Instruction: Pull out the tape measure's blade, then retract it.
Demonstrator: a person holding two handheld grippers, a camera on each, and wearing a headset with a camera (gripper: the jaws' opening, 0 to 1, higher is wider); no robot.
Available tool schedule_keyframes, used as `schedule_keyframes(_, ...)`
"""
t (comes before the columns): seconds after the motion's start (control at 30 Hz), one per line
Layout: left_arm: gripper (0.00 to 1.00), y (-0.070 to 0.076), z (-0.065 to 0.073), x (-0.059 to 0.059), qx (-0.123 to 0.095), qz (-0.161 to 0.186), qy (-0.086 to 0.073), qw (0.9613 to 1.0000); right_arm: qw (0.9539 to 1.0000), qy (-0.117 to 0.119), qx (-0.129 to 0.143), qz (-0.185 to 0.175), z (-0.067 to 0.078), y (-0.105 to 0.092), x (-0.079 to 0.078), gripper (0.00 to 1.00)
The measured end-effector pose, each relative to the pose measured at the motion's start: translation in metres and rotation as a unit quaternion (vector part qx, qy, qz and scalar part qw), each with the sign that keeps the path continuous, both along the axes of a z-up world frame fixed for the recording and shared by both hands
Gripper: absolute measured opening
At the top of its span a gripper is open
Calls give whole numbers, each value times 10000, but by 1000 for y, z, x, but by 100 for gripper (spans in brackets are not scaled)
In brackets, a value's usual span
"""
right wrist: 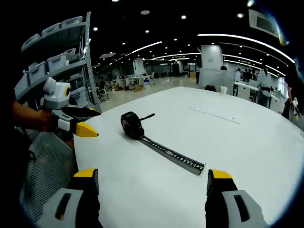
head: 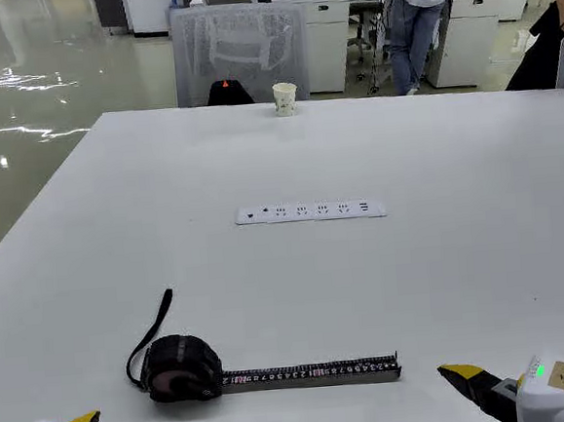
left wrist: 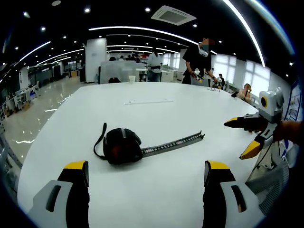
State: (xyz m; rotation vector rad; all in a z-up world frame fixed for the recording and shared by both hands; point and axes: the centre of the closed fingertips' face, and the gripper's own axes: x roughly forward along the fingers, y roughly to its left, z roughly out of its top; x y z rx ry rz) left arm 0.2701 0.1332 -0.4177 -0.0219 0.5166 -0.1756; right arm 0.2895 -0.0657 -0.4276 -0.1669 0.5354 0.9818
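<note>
Tape measure (head: 182,368), black and round-cased, lies on the near part of a white table (head: 434,160), untouched by either claw. The left claw (left wrist: 146,168) is spread wide with nothing between its yellow-tipped jaws; in its own view it points at the case from close by, over bare table. The right claw (right wrist: 153,174) is likewise wide open and empty, and in its view the free end of the blade (right wrist: 173,155) lies just ahead of it, nearer its right jaw.

In the head view, one yellow tip of the left claw shows at the bottom left corner, below and to the left of the case. The right claw's tip shows at the bottom right, just beyond the blade's end and apart from it. The blade is pulled partly out of the case and lies flat on the table, running straight to the right, its printed numbers facing up and its end hook at the far right. A black wrist strap (head: 150,334) curves away from the left side of the case.

Farther up the table, a white power strip (head: 309,212) lies flat near the middle. A paper cup (head: 285,97) stands upright at the far edge. Behind that edge are a grey mesh chair (head: 238,53), white desks and a standing person (head: 417,5).
</note>
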Motion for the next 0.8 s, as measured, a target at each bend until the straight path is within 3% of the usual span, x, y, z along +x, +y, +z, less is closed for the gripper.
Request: schedule_keyframes(0.8, 99, 9, -12, 32, -11, 104, 60, 9999, 9966, 90, -457, 683, -16, -5, 25, 88)
